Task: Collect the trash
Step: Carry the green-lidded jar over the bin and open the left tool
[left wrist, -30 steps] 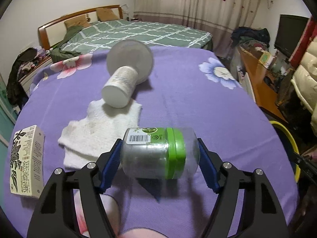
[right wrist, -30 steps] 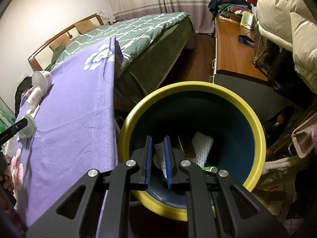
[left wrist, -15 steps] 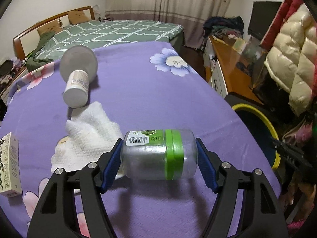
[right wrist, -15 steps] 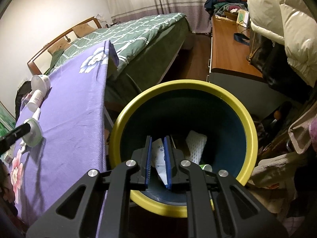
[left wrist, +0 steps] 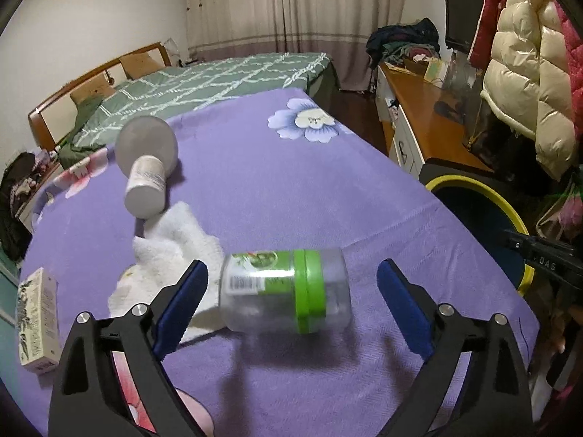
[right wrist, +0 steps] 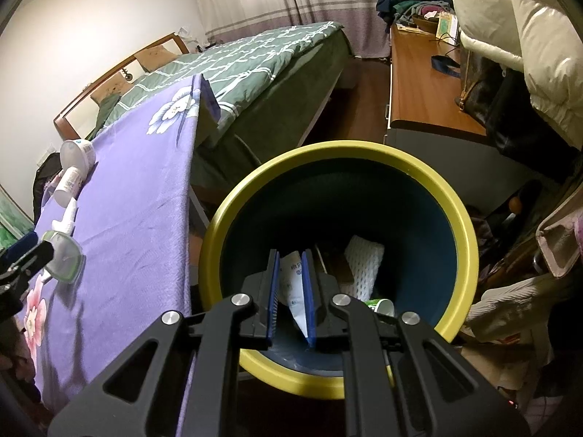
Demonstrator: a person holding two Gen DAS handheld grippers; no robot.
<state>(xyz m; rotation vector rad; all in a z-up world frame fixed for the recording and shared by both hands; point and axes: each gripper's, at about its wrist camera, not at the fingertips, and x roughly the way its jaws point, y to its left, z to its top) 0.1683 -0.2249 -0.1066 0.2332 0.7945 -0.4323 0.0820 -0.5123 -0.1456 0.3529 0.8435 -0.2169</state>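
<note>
A: L side, near to far?
B: left gripper (left wrist: 291,298) wide open, jaws have just been opening. Clear plastic jar w/ green lid band (left wrist: 286,291) on its side between the blue pads, blurred, touching neither pad. Purple floral cloth (left wrist: 273,182) under it.
A: behind the jar?
B: white towel (left wrist: 171,251) crumpled, just beside the left pad. Printed carton (left wrist: 36,318) flat near the cloth's left edge. Further back a white bottle (left wrist: 145,191) on its side, leaning on a round grey lid-like thing (left wrist: 147,142), can't tell what exactly.
A: bin?
B: yellow-rimmed bin (left wrist: 484,196) off the cloth's right edge, dark inside.
A: R side?
B: right gripper (right wrist: 291,298) over the bin mouth, pads nearly closed, pinching a white printed wrapper (right wrist: 293,287) that hangs inside the rim. Bin already has a white mesh foam sleeve (right wrist: 364,264) and a green-and-white cup (right wrist: 380,306) at the bottom.
A: far bg?
B: bed w/ green check quilt (left wrist: 218,80), wooden headboard (left wrist: 98,80), orange-brown desk (right wrist: 422,83) on the right, curtains (left wrist: 302,11) at the back wall.
</note>
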